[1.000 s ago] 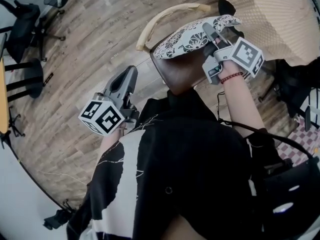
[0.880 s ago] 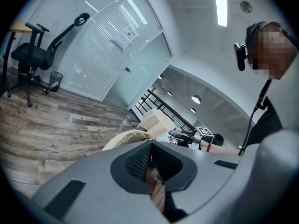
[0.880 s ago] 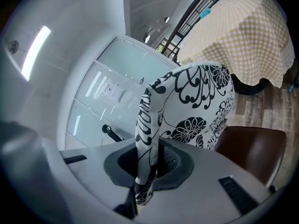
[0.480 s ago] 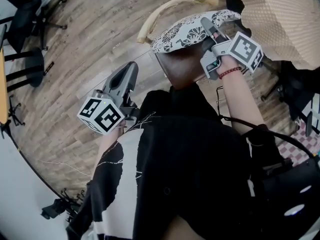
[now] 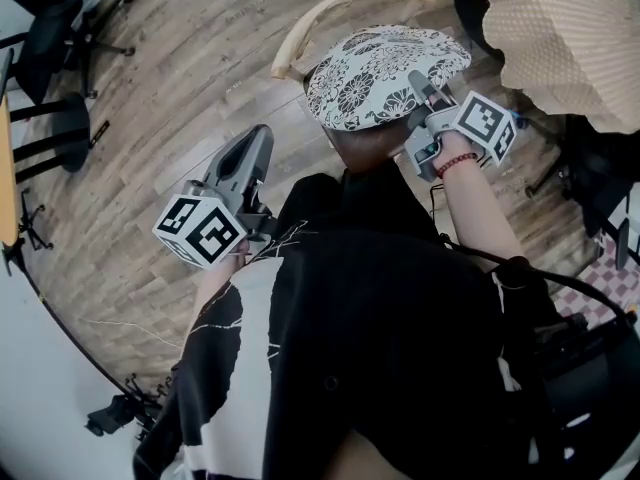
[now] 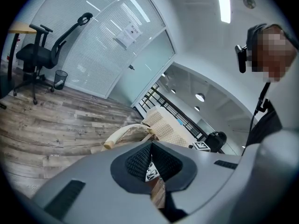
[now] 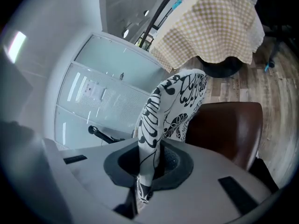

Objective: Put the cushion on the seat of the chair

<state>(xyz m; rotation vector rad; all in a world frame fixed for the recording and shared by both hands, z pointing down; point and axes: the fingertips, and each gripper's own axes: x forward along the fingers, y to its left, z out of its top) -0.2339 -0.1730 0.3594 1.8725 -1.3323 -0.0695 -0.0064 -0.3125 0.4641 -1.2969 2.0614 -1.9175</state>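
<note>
Right gripper [image 5: 416,78] pinches the cushion [image 5: 378,66] by its edge to lay it over the chair seat [image 7: 226,125]; left gripper [image 5: 258,140] waits closed, empty, well clear.

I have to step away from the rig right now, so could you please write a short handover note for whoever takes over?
The right gripper is shut on the near edge of the cushion.
The left gripper is shut and empty, held left of the chair seat.
Things: the floral cushion covers most of the brown chair seat, in front of the curved backrest. I cannot tell whether it lies flat.
Done: the cushion is over the seat.
Left: lower the held edge onto the seat, open the right gripper, draw back.
</note>
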